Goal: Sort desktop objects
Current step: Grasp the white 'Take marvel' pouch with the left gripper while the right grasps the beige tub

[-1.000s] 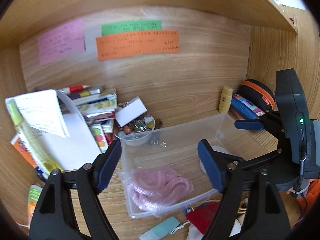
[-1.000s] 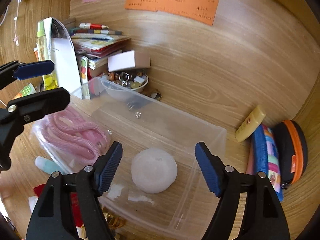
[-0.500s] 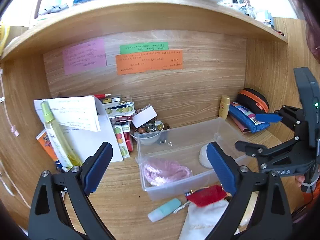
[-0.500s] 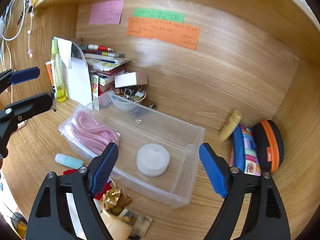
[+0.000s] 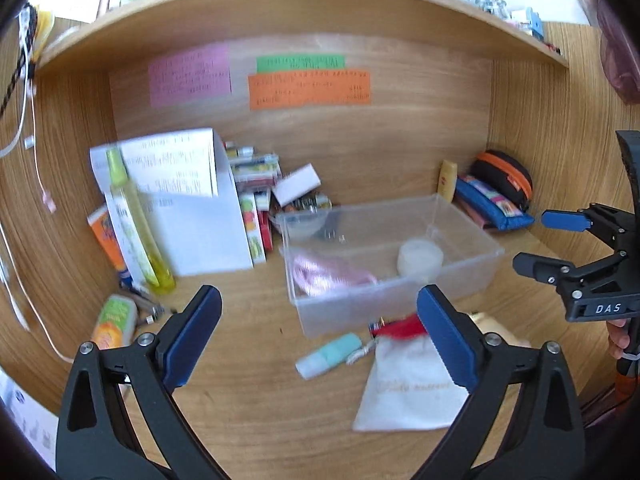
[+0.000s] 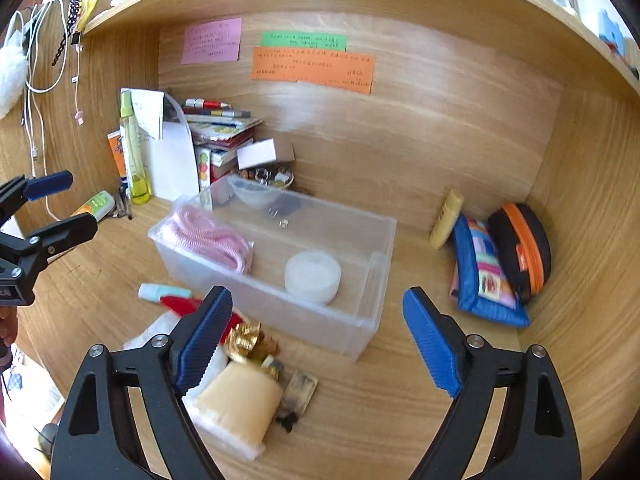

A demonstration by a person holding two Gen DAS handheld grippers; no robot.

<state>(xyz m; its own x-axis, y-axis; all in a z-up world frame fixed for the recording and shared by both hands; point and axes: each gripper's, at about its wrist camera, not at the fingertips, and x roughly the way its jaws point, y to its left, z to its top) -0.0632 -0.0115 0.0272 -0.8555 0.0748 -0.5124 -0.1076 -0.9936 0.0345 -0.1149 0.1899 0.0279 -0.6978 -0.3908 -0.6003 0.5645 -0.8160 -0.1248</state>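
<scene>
Desktop clutter is lying partly sorted: the clear plastic bin (image 6: 276, 256) is sitting mid-desk, already holding a pink cord bundle (image 6: 208, 240) and a white round container (image 6: 313, 276). Just in front of it are waiting a mint tube (image 5: 330, 354), a white pouch (image 5: 408, 388) and a gold trinket (image 6: 250, 344), probably next in line. Both the left gripper (image 5: 320, 336) and right gripper (image 6: 318, 338) are hovering with 2 fingers spread wide, carrying nothing, seemingly choosing a pick.

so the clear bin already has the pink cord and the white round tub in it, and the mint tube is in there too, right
Not quite. The clear bin does hold the pink cord and the white round tub, but the mint tube lies outside it, on the desk just in front, as the right wrist view shows.
</scene>
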